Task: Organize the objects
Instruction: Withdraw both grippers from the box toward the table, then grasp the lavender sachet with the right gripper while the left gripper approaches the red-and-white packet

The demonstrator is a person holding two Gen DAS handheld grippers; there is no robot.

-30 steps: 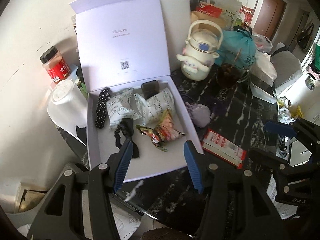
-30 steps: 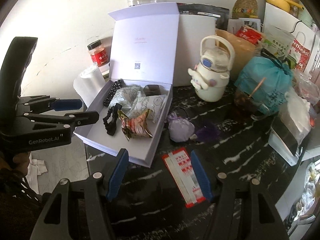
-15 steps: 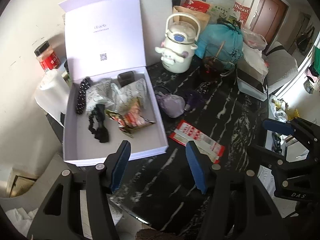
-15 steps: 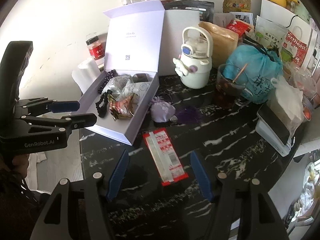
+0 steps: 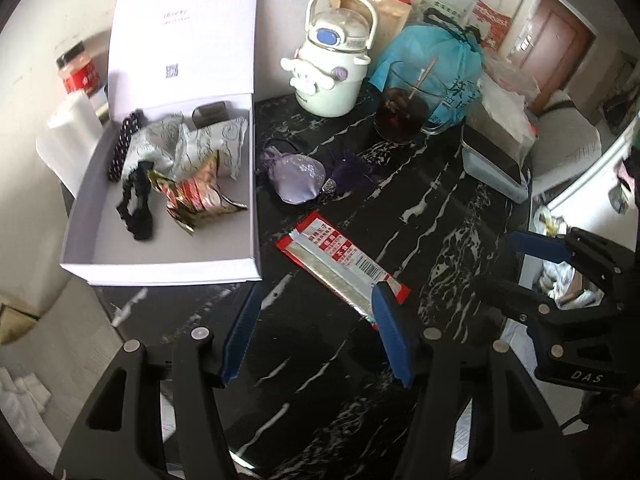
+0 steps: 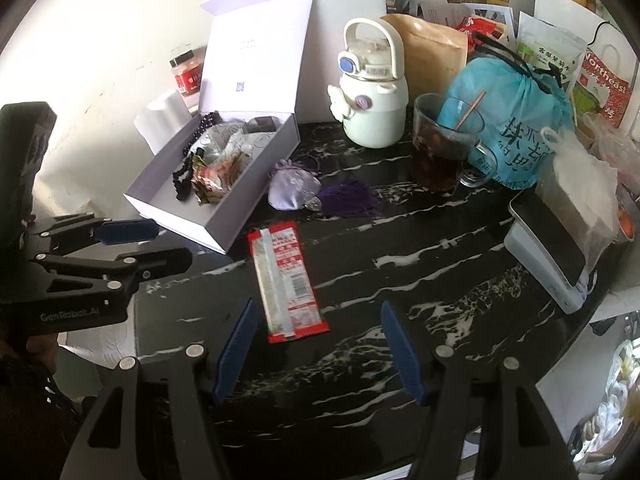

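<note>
left gripper (image 5: 316, 330): jaws parted, nothing between the pads; hangs above the black marble counter (image 5: 432, 216), pointing steeply down. Its right pad overlaps the near end of the red sachet (image 5: 344, 262) in the left wrist view — touching or just above, cannot tell.
right gripper (image 6: 318, 350): jaws parted, empty; the sachet's near end lies just ahead of the gap, closer to the left pad.
red sachet: flat on the counter, beside the open lavender box (image 5: 160, 268), outside it.
lilac pouch (image 5: 294, 178): on the counter beyond the sachet, against the box's side wall, dark purple tassel (image 5: 352, 168) trailing from it.
box contents: black bead string, crumpled white wrappers, snack packet (image 5: 196, 200), black hair tie — back half crowded, front floor bare.
risk, grasp: the sachet is thin and lies flush on a glossy surface — pads closing from above would likely skid over it or push it along rather than lift it.
risk, collision: both grippers are near the same sachet; if both go for it the fingers could knock together.
risk, surroundings: glass mug (image 6: 442, 148) of dark liquid with a stick, and the white character kettle (image 6: 374, 92), stand behind the pouch — an overlong reach there could tip the mug.
risk, tassel: dragging the pouch could snag it.
</note>
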